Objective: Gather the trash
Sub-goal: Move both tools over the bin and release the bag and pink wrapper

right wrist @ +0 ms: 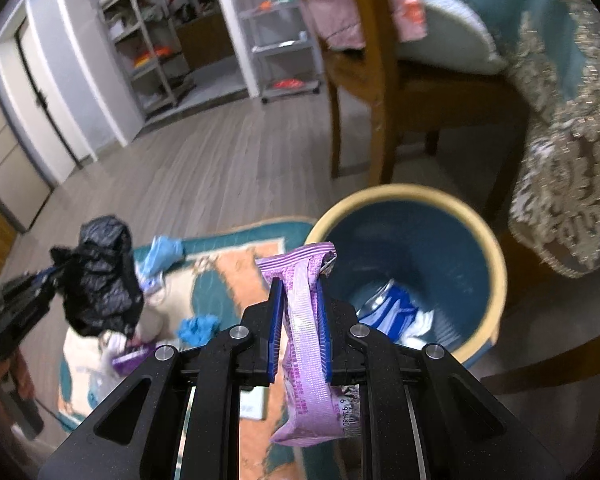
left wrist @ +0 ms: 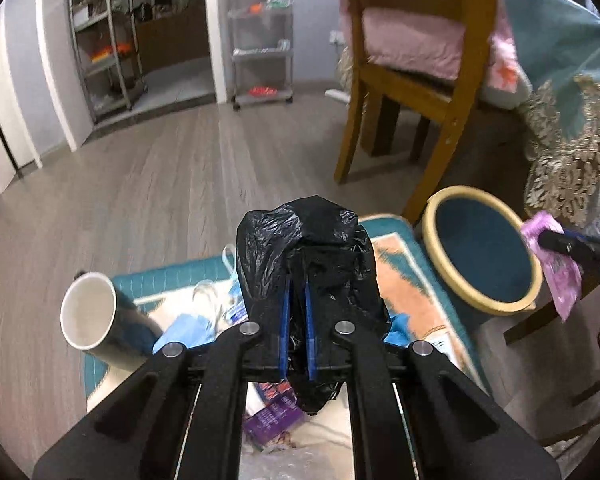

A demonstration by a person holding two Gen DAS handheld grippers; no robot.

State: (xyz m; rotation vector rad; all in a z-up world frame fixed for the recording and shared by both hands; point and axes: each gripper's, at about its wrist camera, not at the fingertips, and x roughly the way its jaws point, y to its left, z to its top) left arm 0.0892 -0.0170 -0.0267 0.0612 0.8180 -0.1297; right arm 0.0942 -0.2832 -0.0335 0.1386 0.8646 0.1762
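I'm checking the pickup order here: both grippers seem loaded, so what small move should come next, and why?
Probably carry the right gripper a little forward over the bin and let go there. It is shut on the purple wrapper, which hangs just short of the bin's rim, and the bin stands open with trash already inside. The left gripper, shut on the black plastic bag, sits farther off, so it can follow.

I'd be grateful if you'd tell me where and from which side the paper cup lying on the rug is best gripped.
Grip the paper cup at its open rim, one of the fingers inside and one outside the wall. It lies on its side on the rug with the mouth facing the camera, so come in low from that side. Pinching across the body would probably crush it.
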